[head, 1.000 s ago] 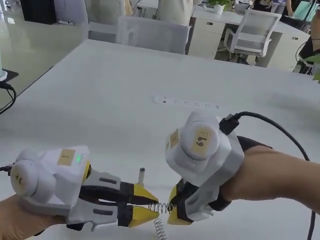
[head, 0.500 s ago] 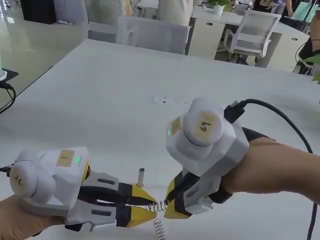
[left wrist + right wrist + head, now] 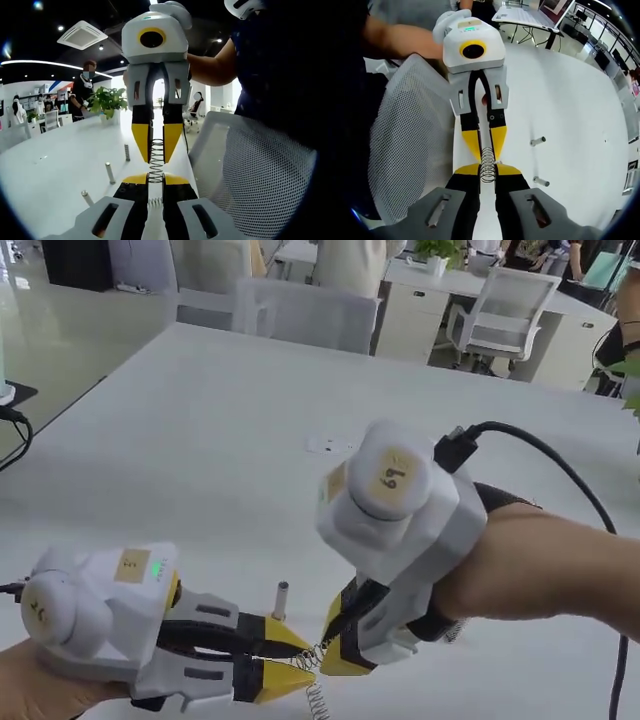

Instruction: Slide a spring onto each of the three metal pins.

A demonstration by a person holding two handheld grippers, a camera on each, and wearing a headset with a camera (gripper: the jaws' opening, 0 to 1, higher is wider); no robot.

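A thin steel spring (image 3: 311, 654) stretches between my two grippers just above the white table (image 3: 200, 440). My left gripper (image 3: 290, 658) comes in from the lower left, its yellow jaws shut on one end. My right gripper (image 3: 330, 658) faces it tip to tip and pinches the other end. In the left gripper view the spring (image 3: 156, 160) runs from my left gripper (image 3: 156, 179) up into the right gripper (image 3: 156, 159). A bare metal pin (image 3: 281, 597) stands upright just behind the tips. Two bare pins (image 3: 109, 172) (image 3: 87, 197) and a spring-like upright (image 3: 127, 152) show to the left.
A second loose spring (image 3: 318, 702) lies on the table below the tips. A power strip (image 3: 330, 445) sits mid-table. The right gripper's black cable (image 3: 560, 480) trails off to the right. A mesh chair back (image 3: 410, 140) lies beside the grippers; office chairs and desks stand beyond the far edge.
My right gripper has shifted left and tipped toward the left gripper, so the stretch of spring showing between the tips is shorter. The left gripper has held its place.
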